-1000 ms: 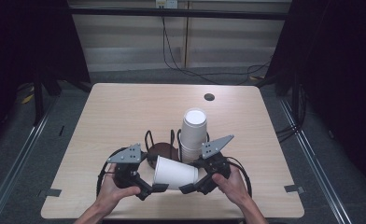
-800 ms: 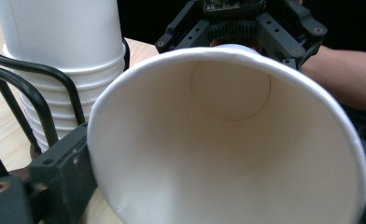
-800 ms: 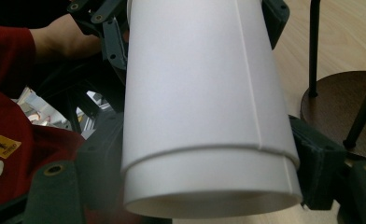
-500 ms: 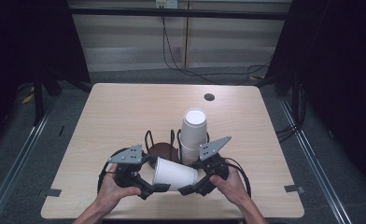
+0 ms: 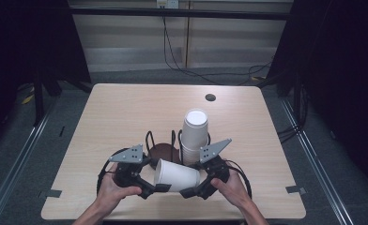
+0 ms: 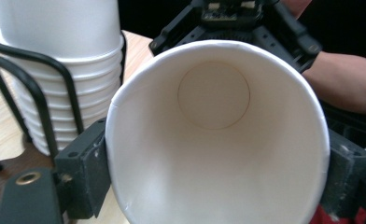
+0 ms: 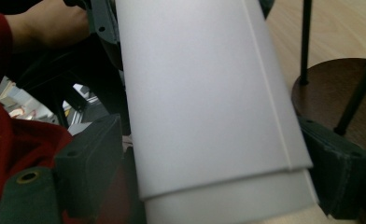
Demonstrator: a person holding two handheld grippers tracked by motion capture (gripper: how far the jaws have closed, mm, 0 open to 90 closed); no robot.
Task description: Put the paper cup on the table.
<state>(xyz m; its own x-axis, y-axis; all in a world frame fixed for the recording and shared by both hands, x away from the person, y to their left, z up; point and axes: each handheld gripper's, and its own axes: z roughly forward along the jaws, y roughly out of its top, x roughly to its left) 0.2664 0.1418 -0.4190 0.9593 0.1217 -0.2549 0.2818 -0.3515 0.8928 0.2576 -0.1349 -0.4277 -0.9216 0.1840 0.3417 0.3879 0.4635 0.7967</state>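
A white paper cup lies on its side in the air just above the table's front edge, held between both grippers. My left gripper is shut on the rim end; the left gripper view looks into the open mouth of the cup, a jaw pressed to each side. My right gripper is shut on the base end, where the cup wall sits between its two jaws. A tall stack of white cups stands in a black wire holder just behind.
The wire holder has a round brown base with one free slot left of the stack of cups. A small dark grommet sits near the table's far edge. A red sleeve lies close below.
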